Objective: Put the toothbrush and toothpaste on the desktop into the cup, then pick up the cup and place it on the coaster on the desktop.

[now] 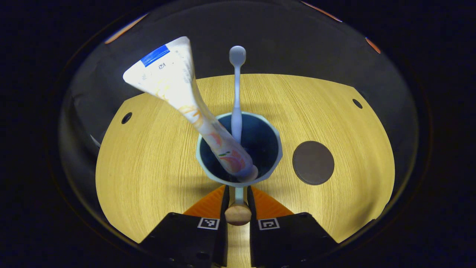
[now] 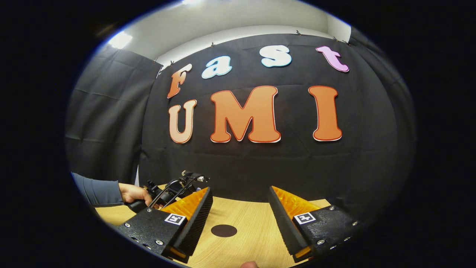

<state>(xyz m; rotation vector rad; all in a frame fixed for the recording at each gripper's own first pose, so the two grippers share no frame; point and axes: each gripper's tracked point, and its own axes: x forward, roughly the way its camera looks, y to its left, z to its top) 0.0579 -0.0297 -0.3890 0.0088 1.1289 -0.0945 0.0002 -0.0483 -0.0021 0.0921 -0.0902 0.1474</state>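
A wooden tabletop [image 1: 156, 167] (pale grain, small holes) meets black cloth [image 2: 111, 123].

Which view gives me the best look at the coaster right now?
The left gripper view: it looks down on the coaster, a whole dark disc lying bare on the desktop, beside the cup. The right gripper view shows the coaster as a thin, low ellipse between its fingers.

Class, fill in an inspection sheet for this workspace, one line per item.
Surface: wooden desktop, with small round holes.
Job's things: toothpaste and toothbrush stand in the cup; round dark coaster bare beside it.
Clutter: nothing seen.
Grippers: left tool shut on the cup's handle; right tool open, above the desktop.
Cables: thin wires on the far tool, right gripper view.
Surroundings: black cloth wall; a person's hand.
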